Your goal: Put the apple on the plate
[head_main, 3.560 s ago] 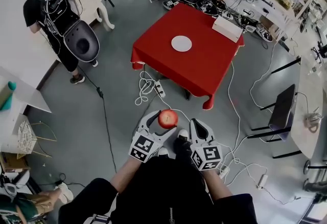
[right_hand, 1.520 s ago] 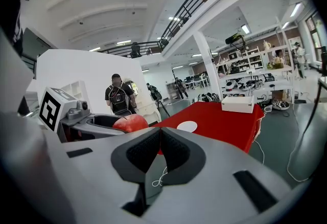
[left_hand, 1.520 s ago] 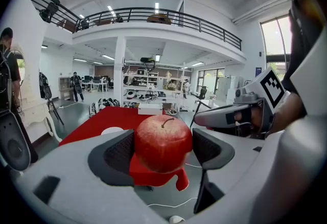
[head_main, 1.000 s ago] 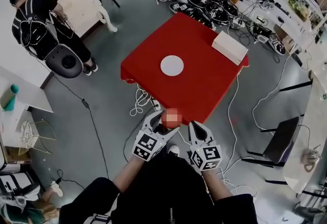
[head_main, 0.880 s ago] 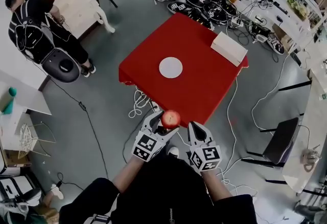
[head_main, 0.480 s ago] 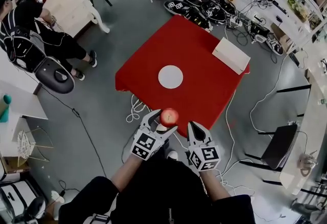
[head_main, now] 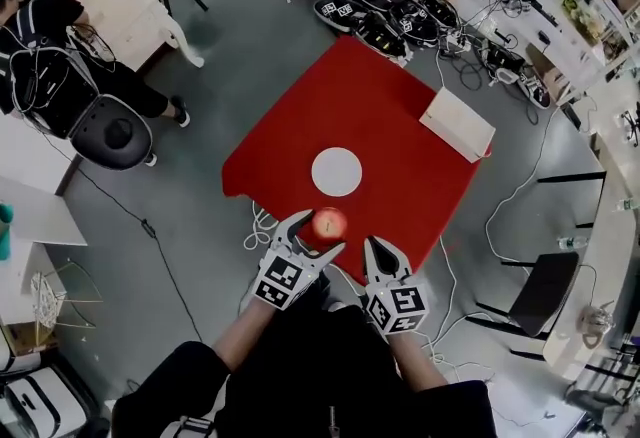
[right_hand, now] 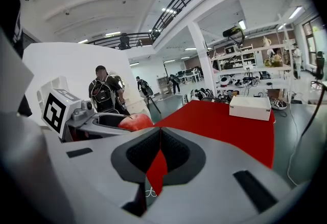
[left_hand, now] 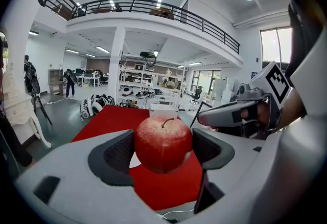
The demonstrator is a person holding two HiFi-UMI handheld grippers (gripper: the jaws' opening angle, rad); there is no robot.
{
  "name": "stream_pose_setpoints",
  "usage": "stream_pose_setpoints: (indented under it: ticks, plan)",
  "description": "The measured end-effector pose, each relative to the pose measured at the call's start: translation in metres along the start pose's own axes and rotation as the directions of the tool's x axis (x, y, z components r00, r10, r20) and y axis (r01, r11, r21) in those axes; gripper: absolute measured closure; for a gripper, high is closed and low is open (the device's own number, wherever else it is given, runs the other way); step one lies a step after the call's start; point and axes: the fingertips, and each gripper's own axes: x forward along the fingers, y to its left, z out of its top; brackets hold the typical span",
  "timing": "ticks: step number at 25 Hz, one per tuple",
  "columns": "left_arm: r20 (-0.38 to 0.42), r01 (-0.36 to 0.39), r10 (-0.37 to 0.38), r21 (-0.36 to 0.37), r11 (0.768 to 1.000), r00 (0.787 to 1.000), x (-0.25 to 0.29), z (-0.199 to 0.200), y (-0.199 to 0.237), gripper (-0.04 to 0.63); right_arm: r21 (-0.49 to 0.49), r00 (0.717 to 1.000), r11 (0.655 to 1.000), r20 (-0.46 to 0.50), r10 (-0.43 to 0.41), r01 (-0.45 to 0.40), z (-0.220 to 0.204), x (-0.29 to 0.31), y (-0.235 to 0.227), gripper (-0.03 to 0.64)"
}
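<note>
A red apple (head_main: 328, 222) (left_hand: 163, 143) is clamped between the jaws of my left gripper (head_main: 312, 231) (left_hand: 162, 149), held in the air just short of the near edge of the red-clothed table (head_main: 380, 116). From the right gripper view the apple (right_hand: 135, 121) shows at the left. A white plate (head_main: 336, 172) lies on the cloth, a short way beyond the apple. My right gripper (head_main: 377, 250) (right_hand: 160, 151) hangs beside the left one with its jaws closed together and nothing in them.
A white box (head_main: 457, 124) (right_hand: 250, 107) sits at the table's far right corner. Cables (head_main: 258, 223) trail on the grey floor under the near edge. A person with a backpack (head_main: 60, 56) stands far left. Several helmets and gear (head_main: 370, 1) lie beyond the table.
The table and plate have come closer to the grippers as I walk forward. The apple stays held in the left gripper.
</note>
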Motion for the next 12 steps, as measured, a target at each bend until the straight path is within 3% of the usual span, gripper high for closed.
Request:
stream_pose_setpoints:
  ticks: [12]
  plan:
    - [-0.008, 0.026, -0.026, -0.006, 1.0, 1.0, 0.01, 0.01, 0.054, 0.233, 0.012, 0.999, 0.999, -0.004, -0.032, 0.032, 0.022, 0.046, 0.005, 0.606]
